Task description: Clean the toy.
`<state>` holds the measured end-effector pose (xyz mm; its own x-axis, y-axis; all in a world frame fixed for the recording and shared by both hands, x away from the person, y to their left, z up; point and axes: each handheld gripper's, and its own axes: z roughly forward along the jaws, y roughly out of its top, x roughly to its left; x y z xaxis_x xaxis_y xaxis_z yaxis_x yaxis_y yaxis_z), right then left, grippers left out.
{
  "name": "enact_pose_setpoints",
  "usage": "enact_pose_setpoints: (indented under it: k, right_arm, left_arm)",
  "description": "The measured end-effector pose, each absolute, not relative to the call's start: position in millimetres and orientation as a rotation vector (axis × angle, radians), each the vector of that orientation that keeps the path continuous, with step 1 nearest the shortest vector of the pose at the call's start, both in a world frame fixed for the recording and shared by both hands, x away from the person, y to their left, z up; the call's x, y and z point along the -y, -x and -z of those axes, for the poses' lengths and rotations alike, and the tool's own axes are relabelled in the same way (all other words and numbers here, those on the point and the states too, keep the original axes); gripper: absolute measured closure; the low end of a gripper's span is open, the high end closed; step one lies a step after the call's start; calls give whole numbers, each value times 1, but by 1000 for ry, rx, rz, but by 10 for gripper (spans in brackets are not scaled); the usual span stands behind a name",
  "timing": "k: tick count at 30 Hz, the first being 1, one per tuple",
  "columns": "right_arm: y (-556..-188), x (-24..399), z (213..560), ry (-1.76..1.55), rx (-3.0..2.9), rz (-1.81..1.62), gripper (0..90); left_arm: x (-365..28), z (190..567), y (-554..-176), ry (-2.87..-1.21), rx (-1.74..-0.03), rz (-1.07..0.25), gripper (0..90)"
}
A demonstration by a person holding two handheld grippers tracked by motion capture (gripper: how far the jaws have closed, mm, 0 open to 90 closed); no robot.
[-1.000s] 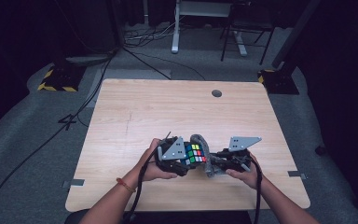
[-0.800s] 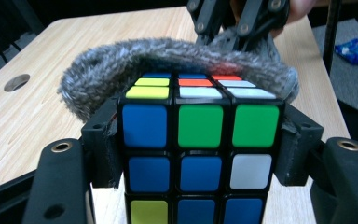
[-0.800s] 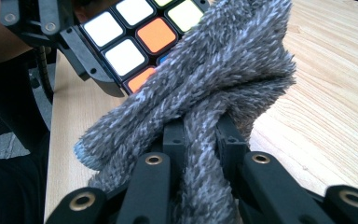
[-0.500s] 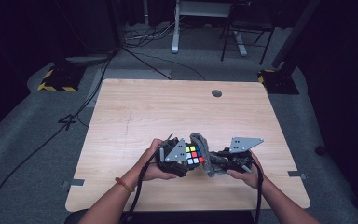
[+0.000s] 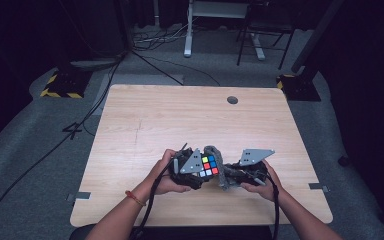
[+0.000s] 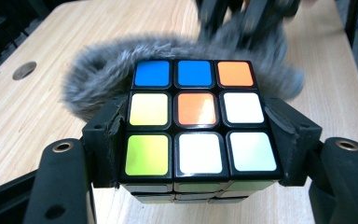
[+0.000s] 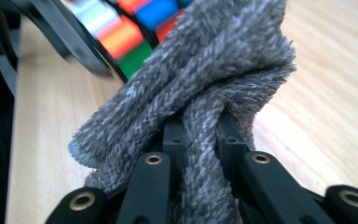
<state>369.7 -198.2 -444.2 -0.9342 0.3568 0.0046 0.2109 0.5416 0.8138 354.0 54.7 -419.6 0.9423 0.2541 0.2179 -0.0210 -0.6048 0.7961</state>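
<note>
The left gripper [image 6: 198, 154] clamps the puzzle cube [image 6: 198, 119]; the right gripper [image 7: 200, 140] pinches the grey cloth [image 7: 214, 79] against it.

Glossy plastic cube [image 6: 196, 119], fuzzy grey cloth [image 7: 200, 88], matt wooden table [image 5: 145, 120]

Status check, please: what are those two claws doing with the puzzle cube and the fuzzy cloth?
Left gripper clamped on the puzzle cube. Right gripper pinching the grey fuzzy cloth, pressed against the cube's far side. Table around them bare.
</note>
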Motion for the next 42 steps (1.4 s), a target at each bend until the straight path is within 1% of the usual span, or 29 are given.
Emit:
enact_pose_setpoints:
  k: [3, 8, 12, 17, 21, 26, 28, 31, 36, 42]
  right_arm:
    - [-370, 199, 443, -489, -2606, -1373, 784]
    - [-364, 207, 423, -469, -2504, -1557, 784]
    - [-358, 204, 417, -414, -2480, -1579, 782]
    - [-352, 190, 416, -354, -2495, -1461, 777]
    - [-356, 191, 419, -385, -2498, -1400, 776]
    - [-367, 199, 431, -489, -2539, -1384, 778]
    - [-370, 198, 440, -502, -2574, -1320, 778]
    - [-372, 195, 449, -515, -2623, -1334, 778]
    - [-370, 196, 445, -526, -2608, -1444, 781]
    - [-363, 198, 430, -502, -2515, -1501, 783]
  left_arm:
    - [-55, 420, -355, -2206, -161, -385, 332]
    - [-51, 424, -355, -2236, -154, -382, 332]
    - [-44, 429, -355, -2280, -140, -383, 332]
    - [-40, 433, -355, -2309, -141, -400, 332]
    - [-44, 430, -354, -2301, -148, -412, 333]
    - [-50, 425, -354, -2246, -157, -399, 333]
    - [-53, 419, -354, -2204, -161, -360, 334]
    - [-54, 417, -352, -2203, -154, -402, 333]
    - [-57, 420, -355, -2178, -179, -391, 330]
    - [-52, 424, -357, -2213, -197, -413, 326]
